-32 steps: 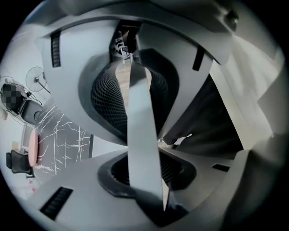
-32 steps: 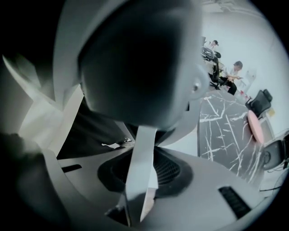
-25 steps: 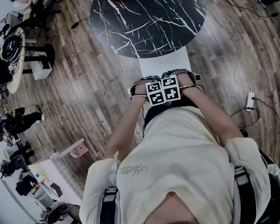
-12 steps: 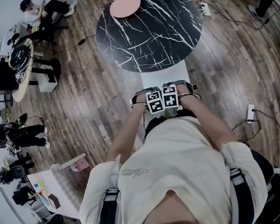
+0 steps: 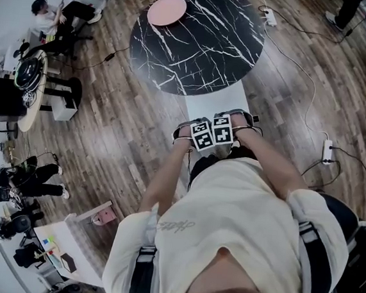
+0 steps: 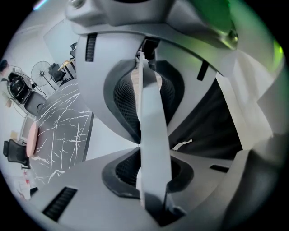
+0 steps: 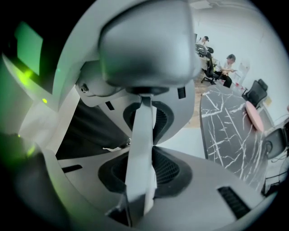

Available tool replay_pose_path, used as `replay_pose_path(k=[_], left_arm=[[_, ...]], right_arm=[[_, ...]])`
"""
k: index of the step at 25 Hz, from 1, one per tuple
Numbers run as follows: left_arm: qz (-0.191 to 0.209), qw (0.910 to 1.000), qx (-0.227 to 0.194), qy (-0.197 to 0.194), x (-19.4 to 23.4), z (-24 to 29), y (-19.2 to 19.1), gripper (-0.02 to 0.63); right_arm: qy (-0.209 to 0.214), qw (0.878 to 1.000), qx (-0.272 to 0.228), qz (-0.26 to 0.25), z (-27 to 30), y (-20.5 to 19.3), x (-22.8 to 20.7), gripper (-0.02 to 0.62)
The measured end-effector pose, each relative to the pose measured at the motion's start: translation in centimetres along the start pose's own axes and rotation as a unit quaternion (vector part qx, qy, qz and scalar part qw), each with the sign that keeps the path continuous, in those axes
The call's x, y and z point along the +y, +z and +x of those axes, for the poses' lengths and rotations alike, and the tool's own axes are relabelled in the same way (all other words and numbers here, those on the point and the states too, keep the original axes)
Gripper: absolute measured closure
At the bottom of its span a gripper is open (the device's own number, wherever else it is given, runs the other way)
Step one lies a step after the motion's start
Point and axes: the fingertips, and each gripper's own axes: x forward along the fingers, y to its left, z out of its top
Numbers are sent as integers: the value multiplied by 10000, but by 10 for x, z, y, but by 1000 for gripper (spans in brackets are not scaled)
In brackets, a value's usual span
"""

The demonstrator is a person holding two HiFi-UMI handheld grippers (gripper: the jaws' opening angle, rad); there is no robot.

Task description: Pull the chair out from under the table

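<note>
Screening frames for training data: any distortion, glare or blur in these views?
Head view: fisheye curves the floor around the marble table; sharp. Left gripper view: green glare top right. Right gripper view: green glare at left, chair back softly blurred.

The table (image 5: 199, 41) is round, with a black top veined in white like marble, and occupies the upper centre of the head view. The chair (image 5: 210, 101) is white; its flat seat shows as a pale rectangle just below the table's near rim, in the centre of the frame, with its far end meeting that rim. Whether the seat reaches under the top cannot be told. In the left gripper view the backrest (image 6: 152, 135) appears as a thin white panel seen edge-on, running upright through the middle of the frame, with the table at the left. In the right gripper view the same panel stands centre, the table at right.
</note>
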Motion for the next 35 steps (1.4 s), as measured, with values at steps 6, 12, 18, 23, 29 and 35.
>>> replay_pose_path(k=[6,12,18,23,29,35], left_arm=[[6,10000,46,-21,-18,-2,0,517],[57,10000,81,12,-30,-1,-1,517],[56,9999,94,-52,-46,-1,-2,517],[-25,9999,56,-130,-69,-5,-6,517],[-49,9992,11,-393,-117,-8,-7,517],[-153,9986,-123,-496,-149,-11,-6,512]], right_arm=[[167,9999,-1,-20,-1,2,17,503],[113,9999,-15,-35,2,2,30,500],[118,9999,-9,-17,3,2,45,502],[151,9998,3,112,4,6,67,508],[338,9992,143,142,8,6,114,505],[262,9991,221,234,7,6,145,503]])
